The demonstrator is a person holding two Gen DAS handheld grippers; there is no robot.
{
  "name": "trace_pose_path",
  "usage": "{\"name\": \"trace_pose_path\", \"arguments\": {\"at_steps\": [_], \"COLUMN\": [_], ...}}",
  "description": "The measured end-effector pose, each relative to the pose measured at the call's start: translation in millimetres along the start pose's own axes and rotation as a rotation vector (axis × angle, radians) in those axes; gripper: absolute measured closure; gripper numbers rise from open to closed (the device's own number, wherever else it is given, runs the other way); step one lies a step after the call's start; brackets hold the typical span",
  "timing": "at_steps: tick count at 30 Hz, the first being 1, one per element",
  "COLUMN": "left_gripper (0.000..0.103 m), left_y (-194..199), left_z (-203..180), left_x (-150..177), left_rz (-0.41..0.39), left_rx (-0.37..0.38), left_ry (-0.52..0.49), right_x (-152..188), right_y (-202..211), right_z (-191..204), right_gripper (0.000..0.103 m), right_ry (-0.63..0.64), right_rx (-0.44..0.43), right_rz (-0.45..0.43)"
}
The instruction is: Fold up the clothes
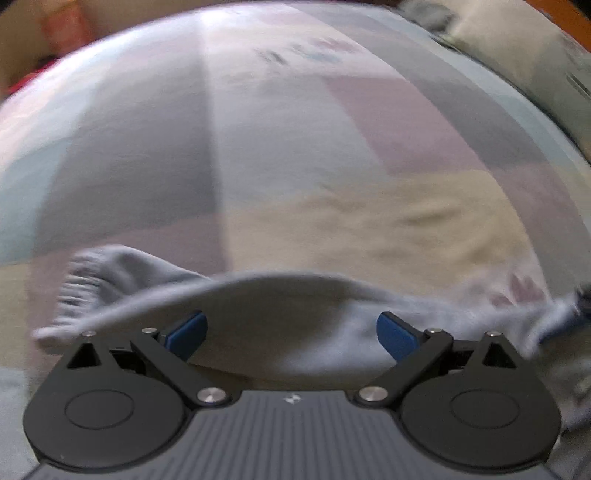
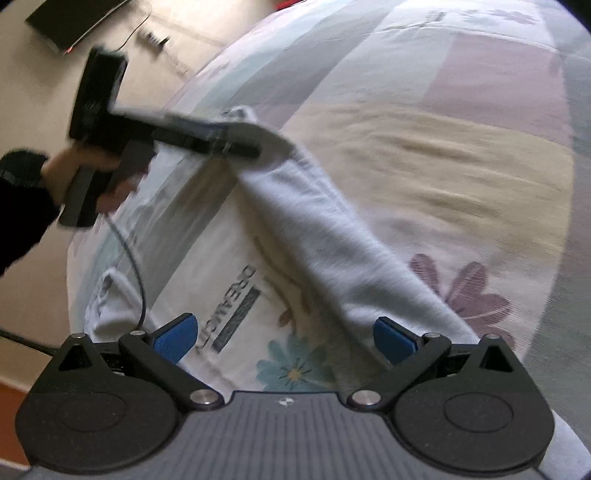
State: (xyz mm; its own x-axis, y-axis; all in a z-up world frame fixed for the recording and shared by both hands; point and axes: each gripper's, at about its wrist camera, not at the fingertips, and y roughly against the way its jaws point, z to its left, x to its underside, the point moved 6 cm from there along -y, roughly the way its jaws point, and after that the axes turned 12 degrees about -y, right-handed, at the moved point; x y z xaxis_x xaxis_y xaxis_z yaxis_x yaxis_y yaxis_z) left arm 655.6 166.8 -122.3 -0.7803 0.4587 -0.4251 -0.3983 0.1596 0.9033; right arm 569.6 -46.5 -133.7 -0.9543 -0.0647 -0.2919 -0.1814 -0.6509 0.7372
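Observation:
A light grey sweatshirt (image 2: 325, 229) lies on a patchwork bedspread (image 2: 443, 155), bunched into a long ridge, with a dark printed logo (image 2: 232, 306) on its flat part. My right gripper (image 2: 286, 332) is open low over the near end, blue pads wide apart, holding nothing. My left gripper (image 2: 243, 144), held by a hand (image 2: 85, 162), reaches the far end of the ridge. In the left wrist view the left gripper (image 1: 291, 328) is open, the sweatshirt (image 1: 280, 306) sags between its fingers, and a ribbed cuff (image 1: 85, 280) sticks out to the left.
The bedspread (image 1: 295, 147) stretches far ahead. Grey bedding (image 1: 517, 55) is piled at its far right corner. Pale floor (image 2: 44, 96) lies beyond the bed's left edge with a dark flat device (image 2: 74, 22). A cable (image 2: 133, 266) hangs from the left gripper's handle across the sweatshirt.

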Motion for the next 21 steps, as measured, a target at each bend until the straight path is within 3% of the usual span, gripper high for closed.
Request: {"name": "trace_pose_path", "arguments": {"at_steps": [5, 10, 13, 19, 20, 21], "left_gripper": [0.005, 0.006, 0.006, 0.006, 0.006, 0.006], "left_y": [6.8, 11.4, 14.2, 18.7, 21.1, 23.0], "left_z": [-32.5, -41.5, -36.5, -18.0, -12.8, -7.7], "left_x": [-4.4, -9.0, 6.8, 43.2, 49.9, 56.0], "left_rz": [-0.039, -0.05, -0.023, -0.013, -0.014, -0.015], "left_rx": [-0.008, -0.081, -0.075, -0.07, -0.073, -0.078], "left_ry": [-0.17, -0.345, -0.278, -0.046, -0.015, 0.011], "right_x": [11.2, 20.6, 14.4, -14.9, -20.6, -27.3], "right_y": [-0.7, 3.7, 10.1, 3.9, 0.0, -6.2], "right_z": [-5.2, -6.5, -6.0, -0.2, 1.8, 4.8], "right_gripper": [0.0, 0.0, 0.0, 0.0, 0.002, 0.012], "right_ry": [-0.017, 0.009, 0.017, 0.086, 0.105, 0.128], "right_rx": [0.014, 0.032, 0.008, 0.001, 0.003, 0.008], "right_rz": [0.005, -0.002, -0.021, -0.051, -0.056, -0.053]}}
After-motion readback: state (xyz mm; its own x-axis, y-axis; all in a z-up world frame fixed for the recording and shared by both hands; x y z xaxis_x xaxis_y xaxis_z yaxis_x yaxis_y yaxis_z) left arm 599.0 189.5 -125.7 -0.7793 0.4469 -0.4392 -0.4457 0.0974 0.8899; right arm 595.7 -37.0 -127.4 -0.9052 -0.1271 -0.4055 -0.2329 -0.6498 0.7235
